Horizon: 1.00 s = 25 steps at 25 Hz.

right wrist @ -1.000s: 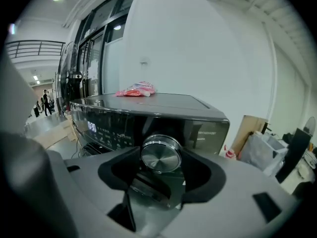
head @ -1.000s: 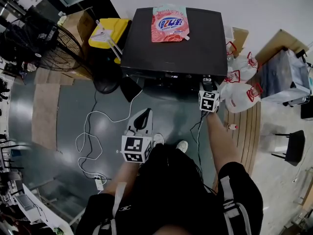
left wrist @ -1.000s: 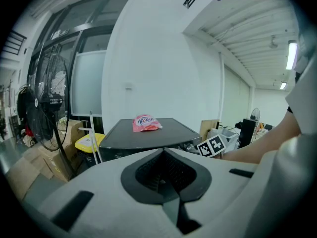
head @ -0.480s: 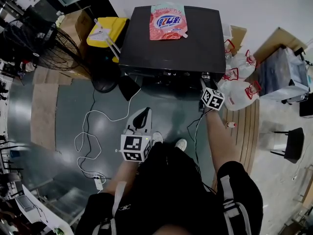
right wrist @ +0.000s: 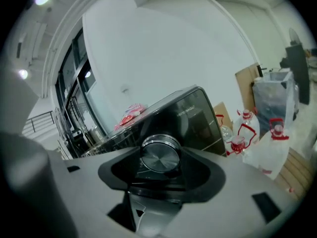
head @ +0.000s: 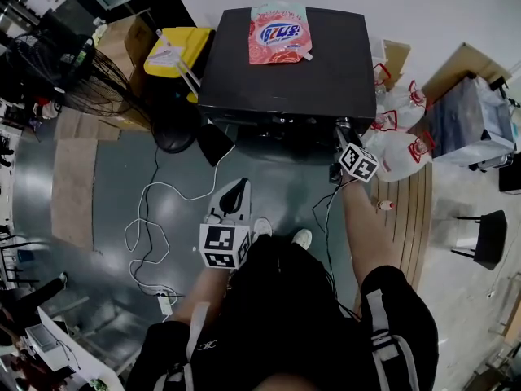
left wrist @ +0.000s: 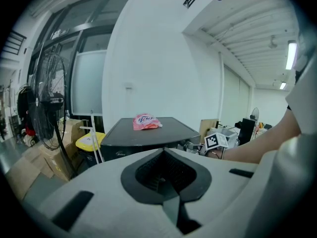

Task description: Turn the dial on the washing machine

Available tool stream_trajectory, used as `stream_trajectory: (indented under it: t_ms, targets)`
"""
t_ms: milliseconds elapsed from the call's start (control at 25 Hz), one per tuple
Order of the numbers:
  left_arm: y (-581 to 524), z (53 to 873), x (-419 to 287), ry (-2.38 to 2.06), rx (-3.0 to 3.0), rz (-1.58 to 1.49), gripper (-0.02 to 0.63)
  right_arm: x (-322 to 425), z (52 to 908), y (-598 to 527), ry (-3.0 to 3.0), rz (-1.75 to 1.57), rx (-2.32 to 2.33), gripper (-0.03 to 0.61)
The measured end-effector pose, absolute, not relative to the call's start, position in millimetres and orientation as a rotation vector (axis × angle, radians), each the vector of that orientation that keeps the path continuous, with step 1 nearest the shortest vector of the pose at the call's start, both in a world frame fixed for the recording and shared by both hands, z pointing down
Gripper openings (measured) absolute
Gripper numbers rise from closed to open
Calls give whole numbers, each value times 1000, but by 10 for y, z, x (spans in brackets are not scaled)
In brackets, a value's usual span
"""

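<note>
The dial (right wrist: 160, 155) is a round, metal-looking knob on the front panel of the washing machine (head: 285, 72), near its right end. It seems rigid and smooth, so I judge it can slip; the hold belongs on its rim, from two opposite sides. The right gripper (right wrist: 161, 177) is clenched on it in this way. The left gripper (left wrist: 166, 182) hangs well apart from the machine, jaws pressed together on nothing. A pink pouch (head: 279, 33) lies on the lid.
</note>
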<state>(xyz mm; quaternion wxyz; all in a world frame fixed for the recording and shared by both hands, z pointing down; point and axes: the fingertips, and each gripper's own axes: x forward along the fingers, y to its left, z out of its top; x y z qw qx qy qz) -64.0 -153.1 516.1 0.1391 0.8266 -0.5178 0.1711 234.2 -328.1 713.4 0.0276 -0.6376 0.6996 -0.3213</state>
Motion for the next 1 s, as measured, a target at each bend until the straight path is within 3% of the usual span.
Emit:
stream_trajectory:
  t_ms: [360,1000]
  targets:
    - [-1511,5209,-704,-1509,2370,494,3,2371,7170,-3237,1761,-1232,-1572,240]
    - [-1566,5247,-632,-1487,2372,513,3,2381,7236,-3216,1435,-1432,-1284,239]
